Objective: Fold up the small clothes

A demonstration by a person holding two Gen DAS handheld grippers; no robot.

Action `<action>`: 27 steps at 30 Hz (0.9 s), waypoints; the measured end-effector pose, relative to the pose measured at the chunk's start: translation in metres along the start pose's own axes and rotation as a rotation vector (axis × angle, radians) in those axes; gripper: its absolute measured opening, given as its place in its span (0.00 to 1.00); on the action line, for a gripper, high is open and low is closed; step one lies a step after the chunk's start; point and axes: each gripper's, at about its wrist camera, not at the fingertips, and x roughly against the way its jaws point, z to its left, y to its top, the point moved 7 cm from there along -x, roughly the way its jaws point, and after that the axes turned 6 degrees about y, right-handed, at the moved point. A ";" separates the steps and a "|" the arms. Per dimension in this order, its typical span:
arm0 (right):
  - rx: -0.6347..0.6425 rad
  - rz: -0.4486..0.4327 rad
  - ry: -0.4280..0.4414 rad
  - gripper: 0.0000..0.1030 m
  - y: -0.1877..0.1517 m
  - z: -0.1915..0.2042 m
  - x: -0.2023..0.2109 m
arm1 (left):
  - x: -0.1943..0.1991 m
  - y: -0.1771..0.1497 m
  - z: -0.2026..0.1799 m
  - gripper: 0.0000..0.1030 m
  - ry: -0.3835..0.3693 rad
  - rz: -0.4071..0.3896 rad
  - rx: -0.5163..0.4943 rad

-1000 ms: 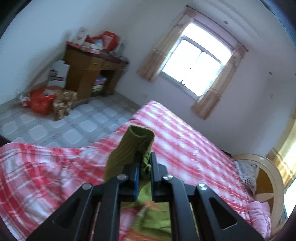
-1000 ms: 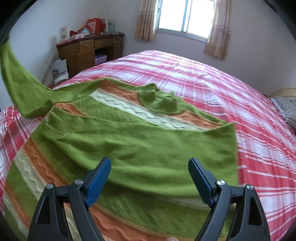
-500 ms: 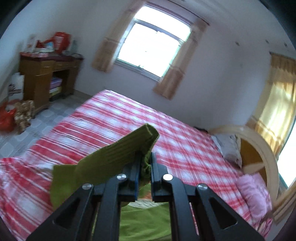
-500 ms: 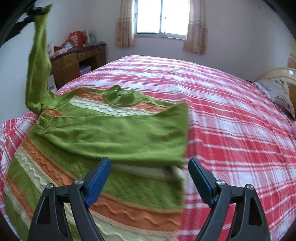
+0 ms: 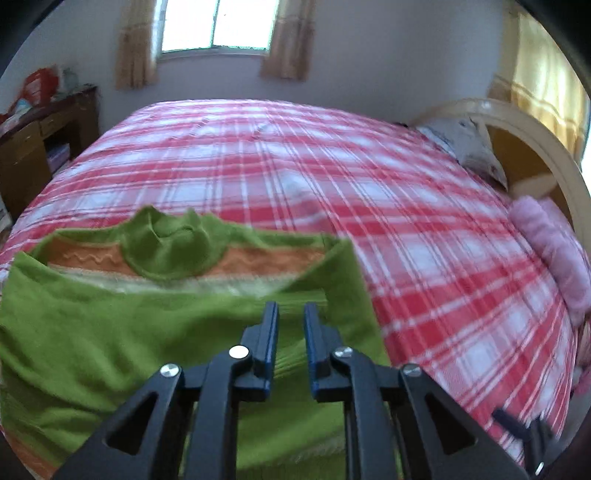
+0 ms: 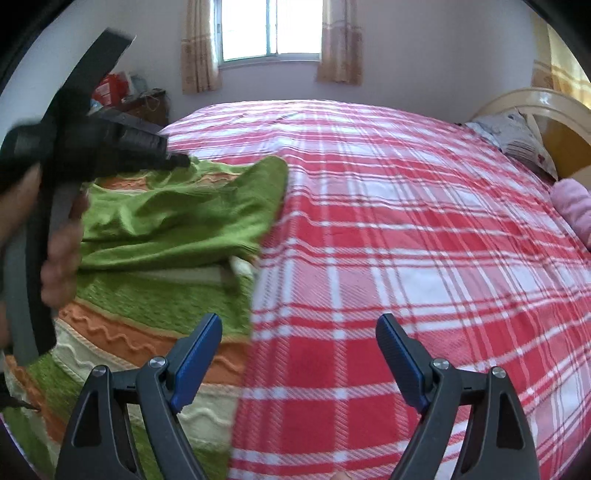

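sweater [image 5: 155,317] lower left, on bed [image 5: 332,192] | pillows [image 5: 469,147] right | desk [image 5: 40,147] far left | window [image 5: 214,24] top

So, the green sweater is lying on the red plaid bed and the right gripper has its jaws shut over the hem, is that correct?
Not quite: the right gripper has its jaws wide open, holding nothing, as the right wrist view shows. It hangs over the sweater's edge and the bare plaid bed. The rest is right: the green sweater lies on the red plaid bed.

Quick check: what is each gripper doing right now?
Left gripper: slightly open, empty, over the green sweater.
Right gripper: wide open, empty.
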 end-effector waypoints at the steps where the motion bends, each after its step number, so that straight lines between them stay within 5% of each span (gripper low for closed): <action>1: -0.006 -0.003 -0.001 0.83 -0.001 -0.002 0.000 | 0.011 -0.004 0.005 0.30 0.006 -0.022 -0.018; 3: -0.017 -0.012 0.003 0.83 -0.001 -0.004 0.001 | 0.034 -0.008 0.017 0.63 0.040 -0.084 -0.055; 5: -0.025 -0.026 0.016 0.83 0.003 -0.002 0.002 | 0.050 -0.013 0.030 0.74 0.098 -0.140 -0.110; 10: -0.051 -0.058 0.114 0.83 0.028 0.014 0.000 | 0.043 -0.041 0.128 0.77 0.413 -0.091 -0.198; 13: -0.099 -0.062 0.190 0.83 0.049 0.025 -0.011 | 0.033 -0.059 0.197 0.77 0.511 0.015 -0.101; 17: -0.121 -0.024 0.256 0.83 0.078 0.043 -0.042 | 0.034 -0.064 0.242 0.90 0.500 0.051 0.036; 19: -0.126 0.016 0.263 0.75 0.087 0.051 -0.063 | 0.031 -0.064 0.248 0.91 0.459 0.071 0.092; 21: -0.111 0.051 0.244 0.58 0.091 0.058 -0.082 | 0.026 -0.070 0.258 0.93 0.400 0.073 0.179; 24: -0.102 0.116 0.233 0.54 0.088 0.067 -0.109 | 0.028 -0.074 0.260 0.92 0.378 0.045 0.223; 25: -0.104 0.139 0.227 0.48 0.084 0.066 -0.116 | 0.029 -0.075 0.259 0.92 0.376 0.042 0.225; 26: -0.101 0.152 0.217 0.26 0.081 0.066 -0.120 | 0.028 -0.077 0.260 0.92 0.369 0.039 0.232; 27: -0.093 0.143 0.205 0.15 0.080 0.065 -0.121 | 0.027 -0.080 0.262 0.92 0.365 0.039 0.241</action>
